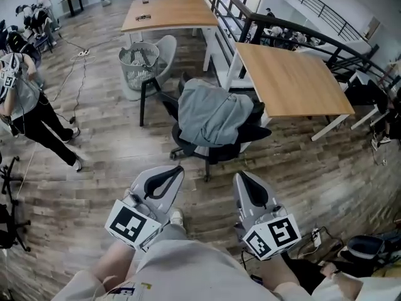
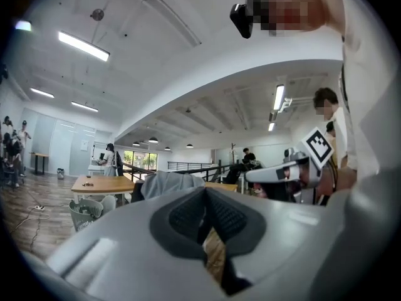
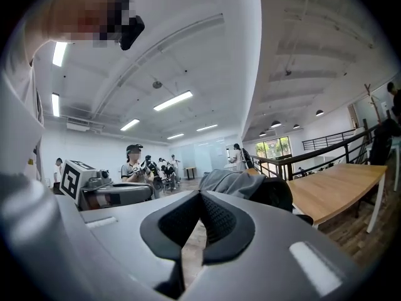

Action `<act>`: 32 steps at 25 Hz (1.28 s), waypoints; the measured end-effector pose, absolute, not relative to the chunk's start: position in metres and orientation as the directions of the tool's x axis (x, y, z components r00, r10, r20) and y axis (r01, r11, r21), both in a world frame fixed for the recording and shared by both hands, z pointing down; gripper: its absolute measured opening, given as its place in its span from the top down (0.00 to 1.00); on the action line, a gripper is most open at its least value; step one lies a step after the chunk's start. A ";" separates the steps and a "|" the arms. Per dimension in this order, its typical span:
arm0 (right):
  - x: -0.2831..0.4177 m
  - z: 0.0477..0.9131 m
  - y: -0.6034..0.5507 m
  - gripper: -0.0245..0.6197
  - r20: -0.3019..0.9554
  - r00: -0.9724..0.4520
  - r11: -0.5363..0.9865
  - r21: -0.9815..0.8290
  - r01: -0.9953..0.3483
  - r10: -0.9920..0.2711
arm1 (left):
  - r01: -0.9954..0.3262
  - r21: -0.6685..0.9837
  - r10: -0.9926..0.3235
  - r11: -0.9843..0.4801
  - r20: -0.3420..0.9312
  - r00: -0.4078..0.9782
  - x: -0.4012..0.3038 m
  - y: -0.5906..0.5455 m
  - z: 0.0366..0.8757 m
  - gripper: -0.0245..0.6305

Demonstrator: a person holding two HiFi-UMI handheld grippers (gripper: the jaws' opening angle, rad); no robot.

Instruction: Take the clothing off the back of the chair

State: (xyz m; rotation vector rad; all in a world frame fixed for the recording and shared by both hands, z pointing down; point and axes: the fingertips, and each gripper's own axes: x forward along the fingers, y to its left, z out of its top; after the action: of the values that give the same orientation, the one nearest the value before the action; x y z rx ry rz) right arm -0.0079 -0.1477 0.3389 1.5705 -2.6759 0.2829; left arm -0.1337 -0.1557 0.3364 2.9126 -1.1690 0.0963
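From the head view, the grey clothing (image 1: 212,113) lies draped over the back of a black office chair (image 1: 254,132), which stands on the wood floor (image 1: 94,162) in the middle of the scene, just left of the near desk (image 1: 289,79). The left tongs (image 1: 176,171) and the right tongs (image 1: 244,178) are held side by side nearer than the chair and clear of it, both pointing toward the clothing, with nothing in them. A mesh wastebasket (image 1: 139,63) stands far left of the chair by a second desk (image 1: 166,12) (a few small items lie on it, too small to name). A person (image 1: 25,99) stands at the far left.

In the left gripper view, the dark pads meet along one seam: the left tongs are closed and empty. The clothing shows just beyond their tips, well apart from them, with the wastebasket to its left.

In the right gripper view, the right tongs are likewise closed on nothing. The clothing sits straight ahead over the chair back, the near desk to its right.
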 end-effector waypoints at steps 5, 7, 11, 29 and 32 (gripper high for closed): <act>-0.023 0.333 -0.178 0.96 0.114 -0.453 0.438 -0.136 -0.889 -0.884 | -0.663 -0.016 -0.663 -0.749 0.045 0.748 -0.149 -0.190 0.331 0.96; -0.030 0.334 -0.186 0.96 0.115 -0.440 0.425 -0.135 -0.895 -0.891 | -0.651 -0.014 -0.651 -0.759 0.043 0.758 -0.156 -0.199 0.332 0.96; -0.044 0.338 -0.203 0.96 0.126 -0.420 0.404 -0.130 -0.905 -0.899 | -0.632 -0.005 -0.632 -0.775 0.042 0.774 -0.166 -0.217 0.335 0.96; -0.041 0.331 -0.228 0.96 0.125 -0.425 0.413 -0.110 -0.904 -0.897 | -0.648 -0.010 -0.648 -0.762 0.033 0.761 -0.166 -0.239 0.326 0.96; -0.040 0.327 -0.227 0.96 0.117 -0.447 0.436 -0.112 -0.893 -0.887 | -0.658 -0.009 -0.658 -0.753 0.033 0.752 -0.162 -0.237 0.322 0.96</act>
State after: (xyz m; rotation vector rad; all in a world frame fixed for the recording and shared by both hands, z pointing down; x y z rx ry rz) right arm -0.0401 -0.2274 0.3272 1.6289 -2.6269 0.2439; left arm -0.1623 -0.2368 0.3221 2.9382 -1.1030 0.0531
